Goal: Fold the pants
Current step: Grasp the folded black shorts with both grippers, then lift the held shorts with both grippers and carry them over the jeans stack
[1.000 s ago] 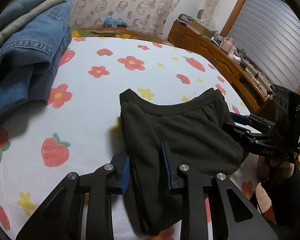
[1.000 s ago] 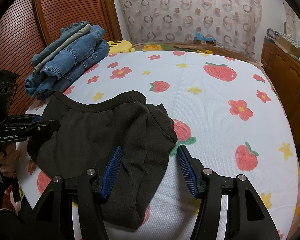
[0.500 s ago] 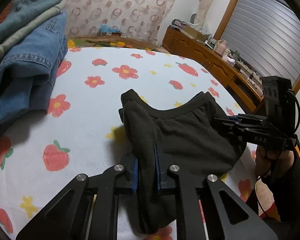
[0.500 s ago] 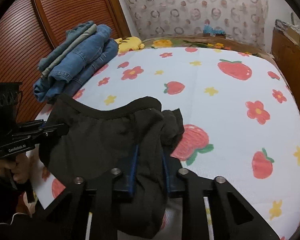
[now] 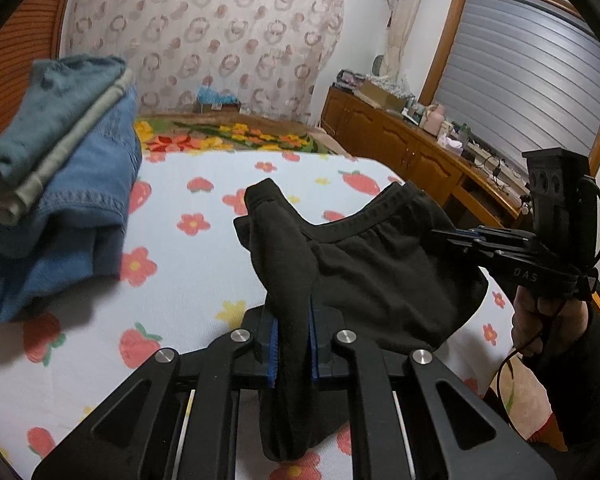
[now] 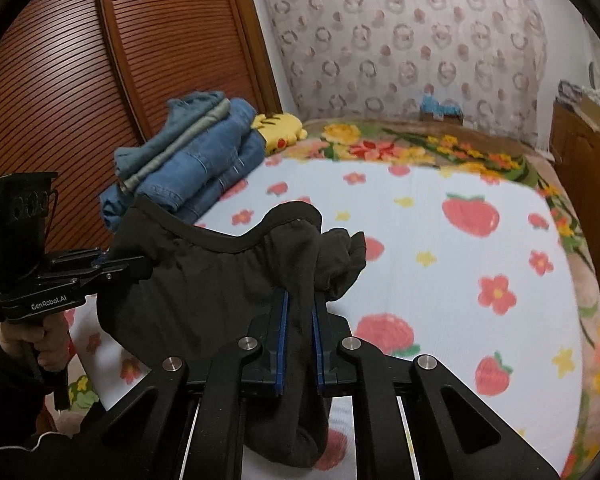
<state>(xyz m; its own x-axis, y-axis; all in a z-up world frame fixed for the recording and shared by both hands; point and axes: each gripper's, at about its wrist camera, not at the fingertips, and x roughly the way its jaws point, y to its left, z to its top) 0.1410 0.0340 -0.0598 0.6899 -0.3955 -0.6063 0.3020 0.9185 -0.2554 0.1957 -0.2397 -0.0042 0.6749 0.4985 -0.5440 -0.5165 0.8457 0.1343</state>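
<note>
The left gripper [image 5: 292,344] and right gripper [image 6: 299,344] have just squeezed tight on the black pants [image 5: 380,276], lifting them off the bed [image 5: 180,288]

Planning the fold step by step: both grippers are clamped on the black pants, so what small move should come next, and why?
Probably lift both a little higher, together. The left gripper and right gripper have just closed on bunched cloth at opposite sides of the black pants, whose waistband sags between them while the lower part still lies on the bedsheet. Raising clears it for folding.
</note>
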